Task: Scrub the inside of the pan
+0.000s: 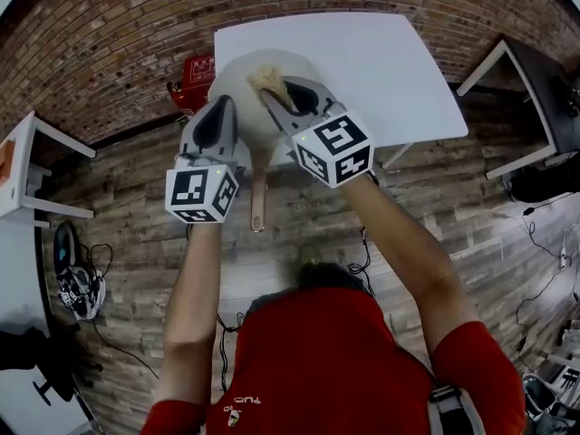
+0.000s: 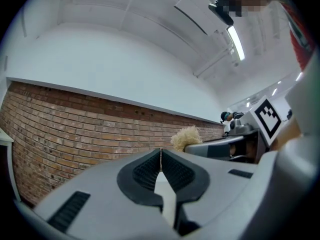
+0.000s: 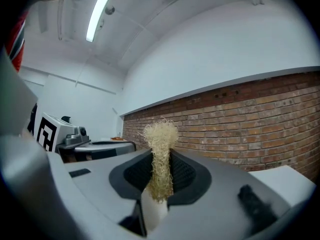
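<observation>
Pale round pan w/ brown handle sits at near edge of white counter. Right gripper, over pan, is clamped on tan fibrous scrubber. Left gripper alongside, jaws closed & empty. Both forearms outstretched.

Item: white rectangular table on brown wood-plank floor. Contents: one pale round pan at near left corner, its brownish handle projecting beyond the table edge.
</observation>
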The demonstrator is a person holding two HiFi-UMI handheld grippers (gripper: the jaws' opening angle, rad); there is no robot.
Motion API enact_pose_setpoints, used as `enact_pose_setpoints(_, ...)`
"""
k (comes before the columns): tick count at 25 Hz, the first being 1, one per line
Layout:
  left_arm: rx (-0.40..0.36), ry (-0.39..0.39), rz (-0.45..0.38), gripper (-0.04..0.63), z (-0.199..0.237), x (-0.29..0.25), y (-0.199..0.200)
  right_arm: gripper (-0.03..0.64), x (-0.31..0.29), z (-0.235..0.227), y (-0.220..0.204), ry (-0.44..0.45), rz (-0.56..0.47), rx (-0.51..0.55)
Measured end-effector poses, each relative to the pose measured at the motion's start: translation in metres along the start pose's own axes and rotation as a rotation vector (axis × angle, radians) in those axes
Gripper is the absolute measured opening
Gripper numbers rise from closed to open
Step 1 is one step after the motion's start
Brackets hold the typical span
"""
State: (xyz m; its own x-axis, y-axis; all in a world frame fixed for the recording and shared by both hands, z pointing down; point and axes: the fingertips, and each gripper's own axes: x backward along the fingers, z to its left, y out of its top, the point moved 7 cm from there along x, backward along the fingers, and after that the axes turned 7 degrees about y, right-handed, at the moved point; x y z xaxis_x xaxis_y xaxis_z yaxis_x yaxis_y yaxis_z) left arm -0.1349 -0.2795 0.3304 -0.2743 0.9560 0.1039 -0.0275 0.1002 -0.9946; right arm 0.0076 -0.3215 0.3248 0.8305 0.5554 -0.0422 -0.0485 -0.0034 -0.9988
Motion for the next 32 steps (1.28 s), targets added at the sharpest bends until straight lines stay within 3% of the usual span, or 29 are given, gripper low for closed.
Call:
enact_pose_setpoints(10, -0.001, 0.053, 0.043, 0.018, 0.025, -0.059, -0.007, 0.087, -0.07, -0.056, 0.011, 0.09, 0.075, 0.063)
enact_pose_setpoints(21, 0.013, 0.04, 0.079, 0.018, 0.081, -0.083, -0.018, 0.087, -0.123, -0.067, -0.009, 0.086, 0.206, 0.107)
enact_pose_setpoints(32, -0.005, 0.002, 0.15, 0.018, 0.108, -0.103, -0.049, 0.087, -0.156, -0.089, -0.06, 0.08, 0.443, 0.143)
